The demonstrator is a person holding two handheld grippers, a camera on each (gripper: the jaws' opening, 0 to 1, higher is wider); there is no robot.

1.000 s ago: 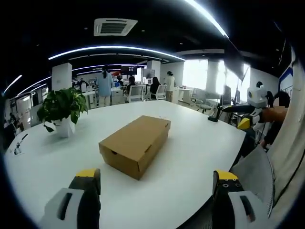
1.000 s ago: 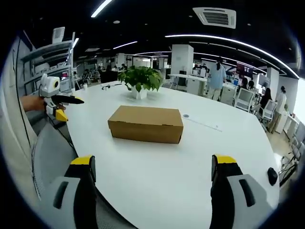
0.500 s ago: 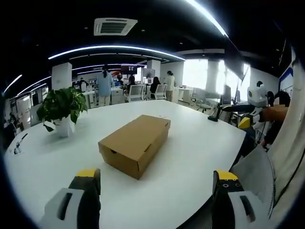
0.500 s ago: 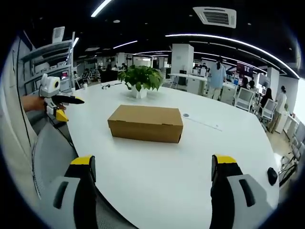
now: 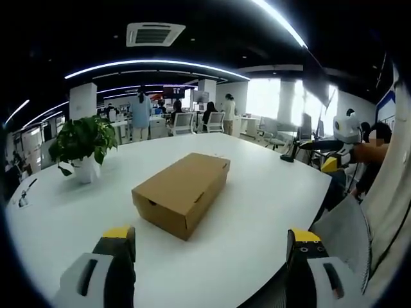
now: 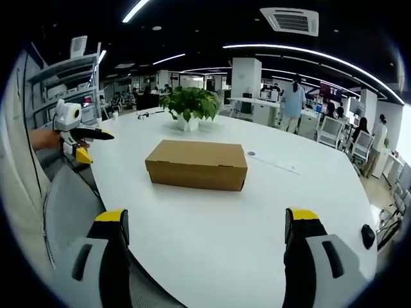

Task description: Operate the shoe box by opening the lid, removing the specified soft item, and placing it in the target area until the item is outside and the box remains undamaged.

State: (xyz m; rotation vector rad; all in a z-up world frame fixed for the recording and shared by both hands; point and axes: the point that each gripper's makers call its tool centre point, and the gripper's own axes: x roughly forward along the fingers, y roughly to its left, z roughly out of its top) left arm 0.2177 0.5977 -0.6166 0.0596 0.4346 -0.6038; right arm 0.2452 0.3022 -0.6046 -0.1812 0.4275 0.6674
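A brown cardboard shoe box (image 5: pixel 182 190) lies on the white table (image 5: pixel 257 199) with its lid down; its contents are hidden. In the right gripper view the shoe box (image 6: pixel 197 165) sits at the middle of the table (image 6: pixel 212 224). My left gripper (image 5: pixel 212 256) is open, short of the box and above the table's near edge. My right gripper (image 6: pixel 204 247) is open too, well short of the box. The right gripper (image 5: pixel 337 144) comes in at the far right of the left gripper view. The left gripper (image 6: pixel 74 138) comes in at the left of the right gripper view.
A potted green plant (image 5: pixel 82 146) stands on the table left of the box, and the plant (image 6: pixel 189 106) is behind the box in the right gripper view. Desks, chairs and several people fill the office behind. A small dark object (image 6: pixel 367 236) lies near the table's right edge.
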